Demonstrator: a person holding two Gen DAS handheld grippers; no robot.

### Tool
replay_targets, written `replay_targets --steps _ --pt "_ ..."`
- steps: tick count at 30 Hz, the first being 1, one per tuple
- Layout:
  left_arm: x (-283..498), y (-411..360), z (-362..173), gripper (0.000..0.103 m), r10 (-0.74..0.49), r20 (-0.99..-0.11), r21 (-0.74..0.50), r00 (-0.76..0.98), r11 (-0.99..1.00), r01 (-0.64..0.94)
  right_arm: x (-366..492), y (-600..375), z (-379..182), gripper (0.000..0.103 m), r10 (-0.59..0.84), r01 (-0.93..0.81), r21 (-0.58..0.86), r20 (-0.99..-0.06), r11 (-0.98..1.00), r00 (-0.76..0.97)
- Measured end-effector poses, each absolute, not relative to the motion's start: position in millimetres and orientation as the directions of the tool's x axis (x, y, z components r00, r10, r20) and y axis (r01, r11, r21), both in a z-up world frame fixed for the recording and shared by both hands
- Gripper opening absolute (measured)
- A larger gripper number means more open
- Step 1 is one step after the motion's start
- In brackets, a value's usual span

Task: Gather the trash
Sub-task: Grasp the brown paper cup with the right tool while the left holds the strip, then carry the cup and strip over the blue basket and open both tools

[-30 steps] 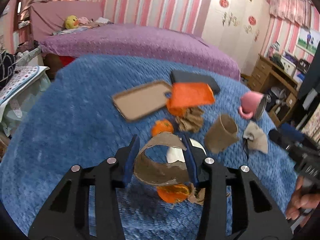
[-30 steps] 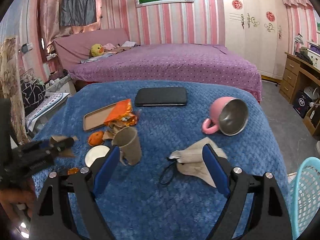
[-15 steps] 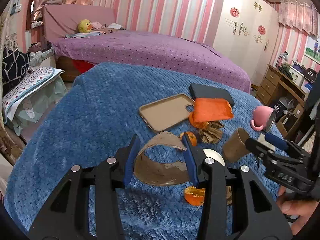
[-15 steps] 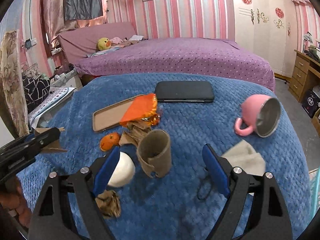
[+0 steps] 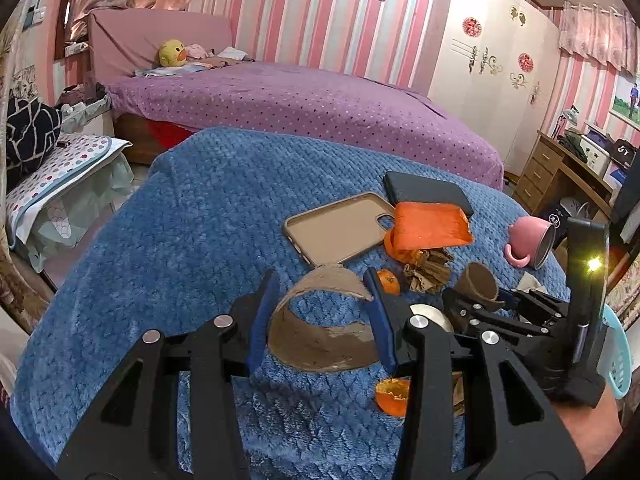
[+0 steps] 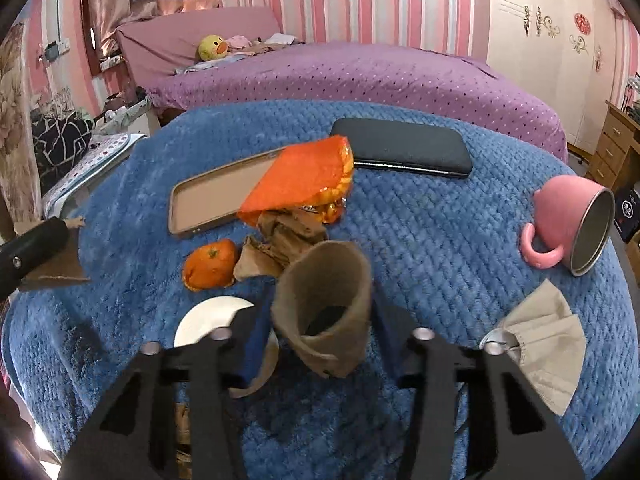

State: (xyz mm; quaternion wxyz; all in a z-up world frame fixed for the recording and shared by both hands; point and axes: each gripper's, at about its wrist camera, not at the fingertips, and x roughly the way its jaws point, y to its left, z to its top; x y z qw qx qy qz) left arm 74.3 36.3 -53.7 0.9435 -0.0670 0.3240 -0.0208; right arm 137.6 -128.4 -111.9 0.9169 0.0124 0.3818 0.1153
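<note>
Pink-striped walls and a purple bed frame a blue blanket-covered table point(image 6: 460, 240) strewn with litter. At its near edge, the right gripper point(image 6: 320, 332) has narrowed around a brown cardboard cup sleeve point(image 6: 326, 304), its blue pads at either side of the tube; whether they press it firmly cannot be told. The left gripper point(image 5: 320, 316) holds a torn, curled strip of brown cardboard point(image 5: 320, 332) between partly closed jaws, above the blanket near the table's near left edge. Just beyond the sleeve lie a crumpled brown paper wad point(image 6: 280, 248), an orange peel point(image 6: 210, 266) and an orange foil wrapper point(image 6: 300, 180), the wrapper overlapping a tan phone case point(image 6: 208, 200). A white lid point(image 6: 208, 320) sits beside the right gripper's left finger. A black phone point(image 6: 404, 152) rests toward the far edge, a pink mug point(image 6: 568, 224) on its side at the right edge, a beige face mask point(image 6: 540, 344) at the near right. A light blue basket point(image 5: 618, 352) shows off the table's right edge. The step in hand appears to be the pickup of the sleeve; the next move likely calls for a secure squeeze, a lift, then carrying both pieces to the basket.
</note>
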Motion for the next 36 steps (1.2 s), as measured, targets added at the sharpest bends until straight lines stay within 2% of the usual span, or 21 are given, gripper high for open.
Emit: replay_targets --steps 5,16,31,36 --pt "73.0 33.1 -50.8 0.042 -0.09 -0.601 -0.143 0.794 0.99 0.004 126.8 -137.6 -95.2 0.032 0.252 -0.222 0.131 -0.661 0.966 0.706" --pt "64.4 13.2 -35.9 0.042 -0.115 -0.57 -0.138 0.814 0.989 0.044 79.8 -174.1 -43.2 0.032 0.279 -0.241 0.142 -0.55 0.96 0.787" --pt "44.7 -38.7 -16.7 0.042 -0.183 -0.522 -0.107 0.833 0.983 0.149 32.5 -239.8 -16.1 0.032 0.238 -0.181 0.164 -0.48 0.97 0.844" --pt "40.9 -53.9 -15.1 0.042 -0.211 -0.515 -0.111 0.831 0.977 0.18 18.4 -253.1 -9.1 0.032 0.197 -0.155 0.128 -0.463 0.98 0.864"
